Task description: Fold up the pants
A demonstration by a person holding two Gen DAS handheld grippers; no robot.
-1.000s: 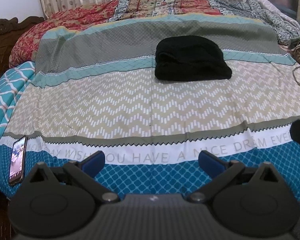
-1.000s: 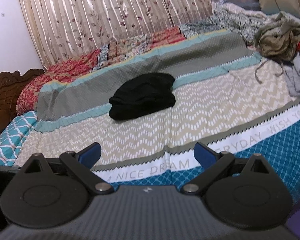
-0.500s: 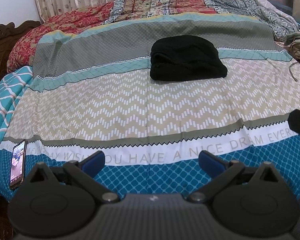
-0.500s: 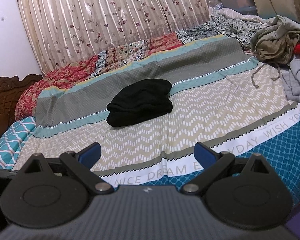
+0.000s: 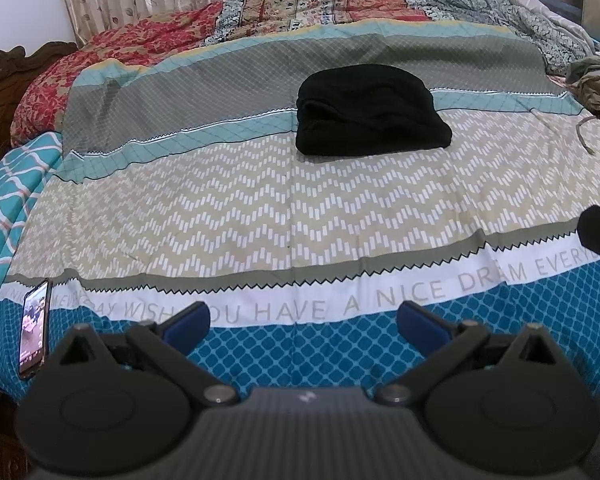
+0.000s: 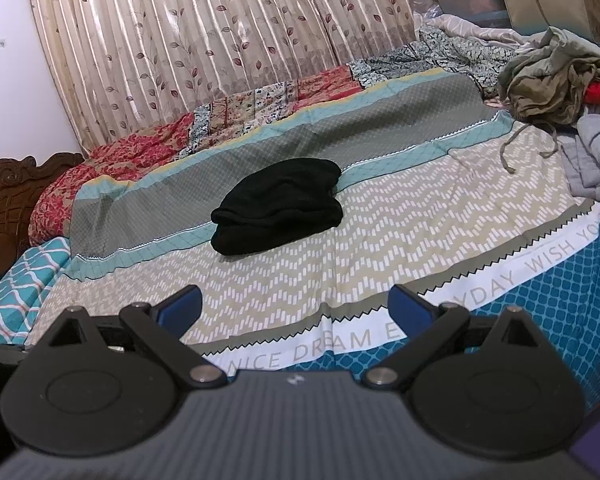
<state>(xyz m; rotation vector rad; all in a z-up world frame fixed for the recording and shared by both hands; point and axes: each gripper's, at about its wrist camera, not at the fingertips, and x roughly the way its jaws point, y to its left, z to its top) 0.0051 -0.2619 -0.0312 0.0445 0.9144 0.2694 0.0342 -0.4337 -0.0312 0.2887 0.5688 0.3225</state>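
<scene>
Two hand-held grippers hover over the near edge of the bed: the left hand-held gripper (image 5: 302, 320) and the right hand-held gripper (image 6: 296, 306) both have their blue fingers spread wide and hold nothing. Black pants (image 5: 370, 112) lie folded in a compact bundle on the patterned bedsheet (image 5: 260, 216), well apart from both. A phone (image 5: 34, 330) rests at the left edge.
</scene>
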